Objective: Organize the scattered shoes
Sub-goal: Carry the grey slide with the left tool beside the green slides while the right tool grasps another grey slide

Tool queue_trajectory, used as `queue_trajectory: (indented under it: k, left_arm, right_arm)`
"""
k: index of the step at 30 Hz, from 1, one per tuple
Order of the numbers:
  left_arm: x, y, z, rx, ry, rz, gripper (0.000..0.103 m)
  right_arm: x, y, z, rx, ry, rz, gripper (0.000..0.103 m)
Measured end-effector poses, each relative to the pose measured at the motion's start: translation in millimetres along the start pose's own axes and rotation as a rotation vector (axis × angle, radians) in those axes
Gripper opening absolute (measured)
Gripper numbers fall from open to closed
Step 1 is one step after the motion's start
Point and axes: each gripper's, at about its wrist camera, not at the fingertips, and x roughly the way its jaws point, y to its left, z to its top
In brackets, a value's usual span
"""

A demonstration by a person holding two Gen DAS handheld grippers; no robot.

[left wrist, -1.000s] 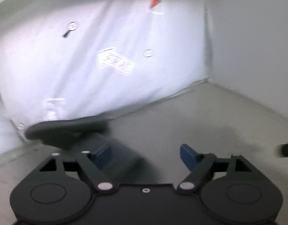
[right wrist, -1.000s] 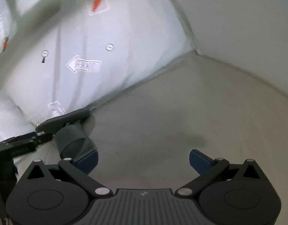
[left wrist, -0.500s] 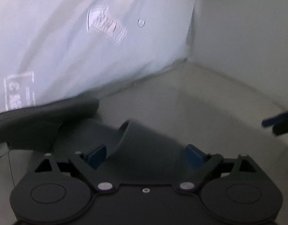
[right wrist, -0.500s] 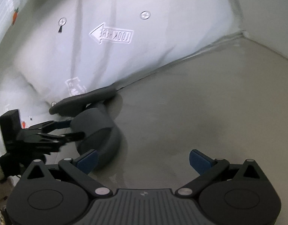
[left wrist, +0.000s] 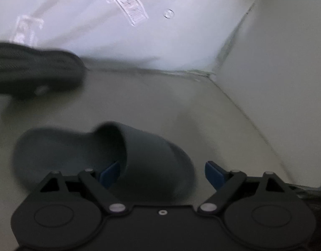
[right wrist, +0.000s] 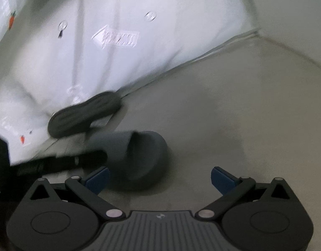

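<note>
left gripper (left wrist: 162,172) jaws spread wide, right at the grey slide (left wrist: 110,156) w/ the strap lying between them, nothing pinched. slide sits on the floor (left wrist: 181,104), toe pointing right. 2nd dark slide (right wrist: 85,114) further back, tipped up on edge against the white sheet (right wrist: 118,52) by the wall. right gripper (right wrist: 159,177) jaws also spread, empty, grey slide just ahead-left of it. frames blurry.

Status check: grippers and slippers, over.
Left gripper open around upright grey slipper. Right gripper open, empty. Second slipper overturned by white sheet.
</note>
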Motion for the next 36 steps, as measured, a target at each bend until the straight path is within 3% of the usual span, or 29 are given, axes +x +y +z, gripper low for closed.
queue_trajectory:
  k: [3,6,7,10,13,16,19,22,24,31,36]
  left_arm:
    - [-8,-17,-2,-0.017,-0.059,0.042,0.089]
    - [-32,-14,-5,0.075,-0.228,0.154,0.093]
    - [-39,-6,-4,0.103,-0.242,0.192,0.093]
    - [-40,18,2,0.196,-0.165,0.245,0.094]
    - [-22,33,5,0.294,-0.003,0.351,0.093]
    - [-6,50,3,0.323,0.105,0.348,0.081]
    - [0,59,-4,0.293,0.162,0.336,0.065]
    - [-12,70,-11,0.181,0.156,0.293,0.058]
    - [-17,72,-12,0.160,0.164,0.294,0.055]
    - [-38,24,-54,0.143,0.245,0.250,0.056]
    - [-43,-35,-91,0.211,0.312,0.198,0.060]
  right_arm:
    - [-21,-13,4,0.015,-0.042,-0.035,0.103]
    - [-33,-19,2,0.001,-0.057,-0.061,0.103]
    - [-35,-20,0,-0.005,-0.057,-0.069,0.103]
    - [-32,-18,-4,-0.003,-0.052,-0.068,0.103]
    - [-28,-12,-5,0.004,-0.045,-0.049,0.103]
    - [-25,-2,-4,-0.016,-0.043,-0.026,0.103]
    - [-27,8,-5,-0.053,-0.046,-0.007,0.103]
    - [-31,10,-6,-0.064,-0.042,-0.006,0.103]
    - [-33,8,-7,-0.054,-0.039,-0.005,0.103]
    - [-48,7,-7,-0.063,-0.042,0.012,0.103]
    - [-70,5,-18,-0.087,-0.030,0.035,0.103]
